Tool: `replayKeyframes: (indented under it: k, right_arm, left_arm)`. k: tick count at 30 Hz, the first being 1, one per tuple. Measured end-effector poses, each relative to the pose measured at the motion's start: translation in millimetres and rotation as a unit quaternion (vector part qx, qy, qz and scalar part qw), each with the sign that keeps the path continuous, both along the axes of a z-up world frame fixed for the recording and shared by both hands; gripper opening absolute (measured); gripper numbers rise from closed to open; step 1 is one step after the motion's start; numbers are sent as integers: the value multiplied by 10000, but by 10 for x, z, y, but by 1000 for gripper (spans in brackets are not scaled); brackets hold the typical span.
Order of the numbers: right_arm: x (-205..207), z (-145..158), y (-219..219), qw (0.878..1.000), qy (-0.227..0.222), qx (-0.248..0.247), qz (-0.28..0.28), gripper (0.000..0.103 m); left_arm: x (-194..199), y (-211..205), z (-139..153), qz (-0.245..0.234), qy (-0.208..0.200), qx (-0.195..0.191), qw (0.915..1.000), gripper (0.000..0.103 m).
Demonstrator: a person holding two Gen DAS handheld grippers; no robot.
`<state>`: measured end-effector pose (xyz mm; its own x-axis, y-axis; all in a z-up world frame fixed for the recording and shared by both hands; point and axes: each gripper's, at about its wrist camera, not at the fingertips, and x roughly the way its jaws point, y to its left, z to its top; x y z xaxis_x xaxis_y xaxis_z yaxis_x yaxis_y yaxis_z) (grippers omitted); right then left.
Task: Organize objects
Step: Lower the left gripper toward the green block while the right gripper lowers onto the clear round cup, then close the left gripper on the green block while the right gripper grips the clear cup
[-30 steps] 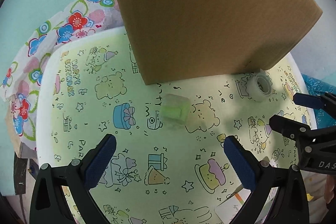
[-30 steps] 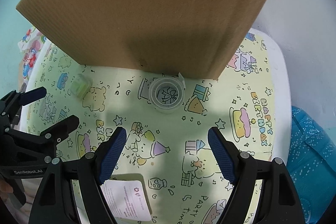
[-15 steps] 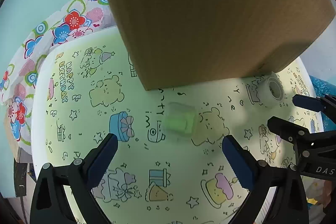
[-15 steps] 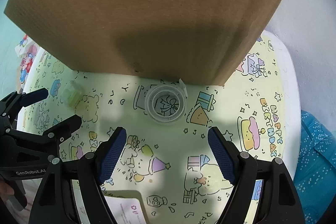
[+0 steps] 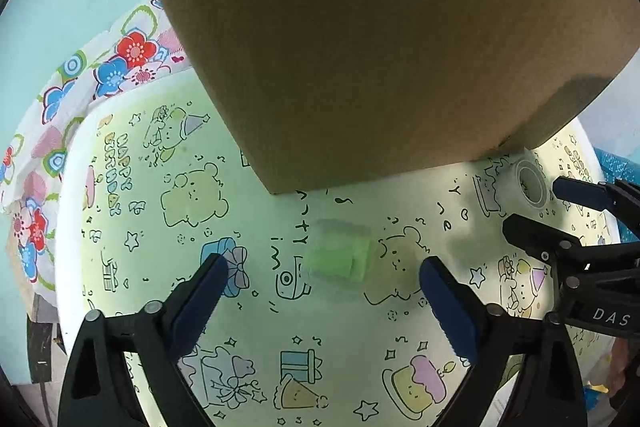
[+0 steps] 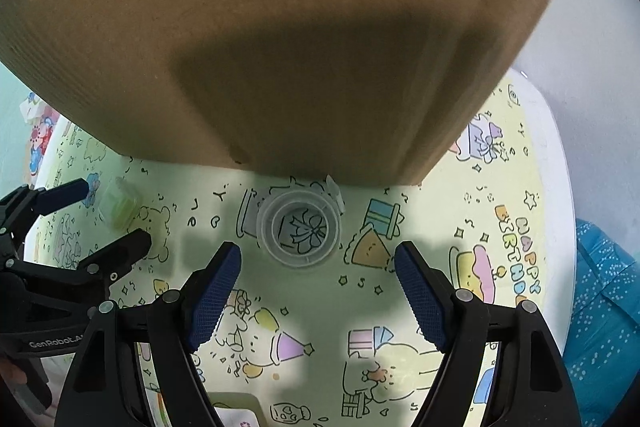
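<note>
Left gripper (image 5: pixel 322 285) hovering with jaws wide apart over green translucent box (image 5: pixel 340 259), right gripper (image 6: pixel 318 277) likewise spread over clear cup (image 6: pixel 299 229), both items sitting on party-print table (image 6: pixel 516 223) beside cardboard box (image 6: pixel 280 35)

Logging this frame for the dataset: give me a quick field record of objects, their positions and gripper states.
surface: table with a birthday-print cover
box: cardboard box at the back, top not visible
green item: small green container ahead of the left hand-held gripper, not touched
clear item: clear plastic cup near the box, ahead of the right hand-held gripper, not touched
jaws: both open, empty
</note>
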<state>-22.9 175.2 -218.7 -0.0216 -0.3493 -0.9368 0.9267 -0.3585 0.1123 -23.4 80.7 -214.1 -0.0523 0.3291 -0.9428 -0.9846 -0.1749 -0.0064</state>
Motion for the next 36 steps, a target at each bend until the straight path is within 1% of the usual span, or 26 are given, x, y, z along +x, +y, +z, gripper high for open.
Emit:
replayKeyframes:
  k: [2,6,8,9,12,14,15,16,23,25,28,30,32,35,36]
  right_arm:
    - [5,11,-9,10000,9,-28,14,81]
    - [7,21,-21,10000,43,-81,-12,81]
    - [-8,8,-23,10000,-29,-92,-4,78]
    - [-16,0,-24,9999,-68,-87,-17,72]
    - [-17,1,-27,10000,-36,-68,-16,64]
    - [-10,13,-31,10000,11,-64,-5,56]
    - [-5,21,-31,10000,45,-65,-2,47]
    - [-1,30,-31,10000,64,-66,3,44]
    - [12,82,21,9999,49,-81,67,44]
    - [19,101,38,9999,69,-80,88,44]
    - [38,127,60,9998,130,-70,134,44]
    - [48,134,71,9998,128,-68,153,44]
    - [62,142,84,9998,143,-61,161,44]
    - [68,155,106,9997,176,-54,136,44]
    - [69,155,110,9998,162,-36,145,44]
  left_arm:
    - [0,-1,-22,-16,-40,-19,10000,94]
    - [39,-7,-23,-57,40,35,10000,92]
    - [70,-19,-15,-109,72,78,9999,88]
    - [85,-27,-14,-127,93,88,9998,88]
    - [134,-55,-16,-203,153,119,9996,87]
    - [147,-62,-15,-224,151,136,9995,87]
    - [150,-63,-13,-223,141,128,9996,87]
    - [150,-63,-12,-217,127,125,9996,87]
    - [181,-74,-5,-194,105,124,9997,87]
    - [181,-76,2,-159,74,134,9998,85]
    - [173,-83,25,-62,167,172,9997,72]
    - [154,-87,47,14,154,194,9997,60]
    - [135,-90,68,80,133,218,9996,43]
    - [113,-104,86,165,36,237,9996,34]
    - [114,-109,92,171,-10,240,9996,34]
